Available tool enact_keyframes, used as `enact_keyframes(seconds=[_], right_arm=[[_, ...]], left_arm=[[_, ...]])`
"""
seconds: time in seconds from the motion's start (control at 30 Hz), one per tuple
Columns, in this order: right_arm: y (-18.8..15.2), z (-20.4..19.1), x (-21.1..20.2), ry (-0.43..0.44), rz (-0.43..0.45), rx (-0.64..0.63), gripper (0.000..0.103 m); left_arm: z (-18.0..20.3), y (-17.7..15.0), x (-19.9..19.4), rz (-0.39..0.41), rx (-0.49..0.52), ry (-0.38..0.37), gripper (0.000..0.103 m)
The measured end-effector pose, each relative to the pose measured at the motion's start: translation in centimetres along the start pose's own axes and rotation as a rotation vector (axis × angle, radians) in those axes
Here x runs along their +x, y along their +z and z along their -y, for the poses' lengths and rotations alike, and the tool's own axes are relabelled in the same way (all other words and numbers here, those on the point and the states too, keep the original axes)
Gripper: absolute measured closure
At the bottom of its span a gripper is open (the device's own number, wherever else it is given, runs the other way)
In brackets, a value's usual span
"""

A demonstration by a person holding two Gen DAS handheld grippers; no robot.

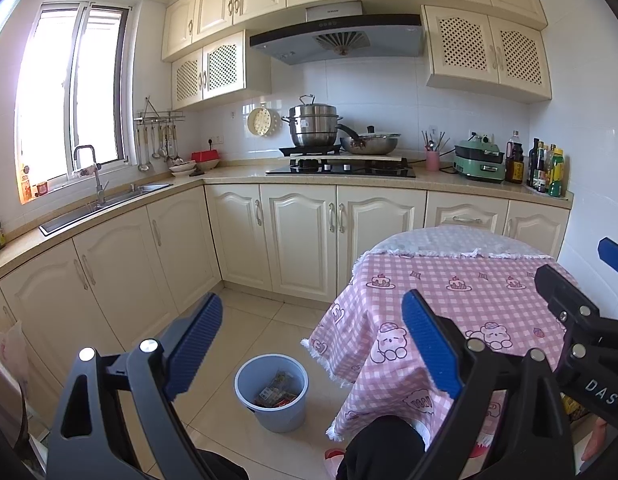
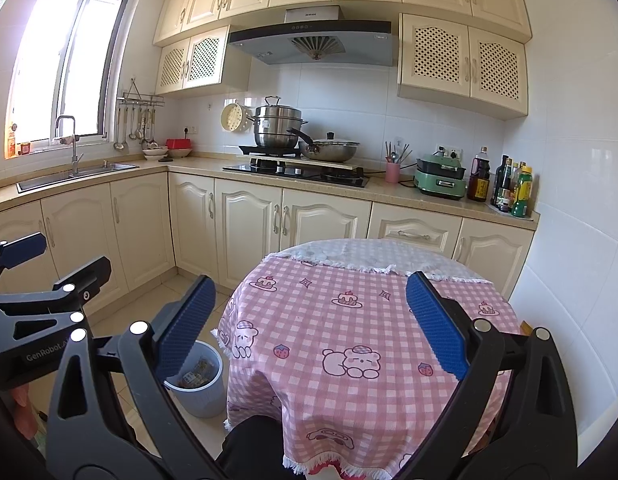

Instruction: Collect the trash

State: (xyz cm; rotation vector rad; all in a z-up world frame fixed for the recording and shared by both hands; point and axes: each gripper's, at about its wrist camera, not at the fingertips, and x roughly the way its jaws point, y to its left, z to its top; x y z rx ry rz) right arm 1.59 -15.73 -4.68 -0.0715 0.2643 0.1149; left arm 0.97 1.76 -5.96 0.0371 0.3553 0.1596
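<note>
A blue-grey trash bin stands on the floor left of the round table with the pink checked cloth. It holds several wrappers. It also shows in the right wrist view, partly behind a finger. My left gripper is open and empty, held above the bin and the table's left edge. My right gripper is open and empty, held over the table. I see no loose trash on the cloth.
Cream kitchen cabinets run along the back and left. The counter carries a stove with pots, a sink, a green cooker and bottles. A white wall is right of the table. Tiled floor surrounds the bin.
</note>
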Motion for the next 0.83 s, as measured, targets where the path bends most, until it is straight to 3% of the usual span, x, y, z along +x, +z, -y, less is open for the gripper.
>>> enact_keyframes(seconds=[0.67, 0.83], right_arm=[[-0.1, 0.05, 0.07, -0.001, 0.001, -0.002, 0.009], [-0.06, 0.01, 0.03, -0.006, -0.002, 0.001, 0.009]], left_arm=[[-0.15, -0.28, -0.07, 0.012, -0.001, 0.007, 0.014], [-0.44, -0.04, -0.91, 0.088, 0.008, 0.107, 0.014]])
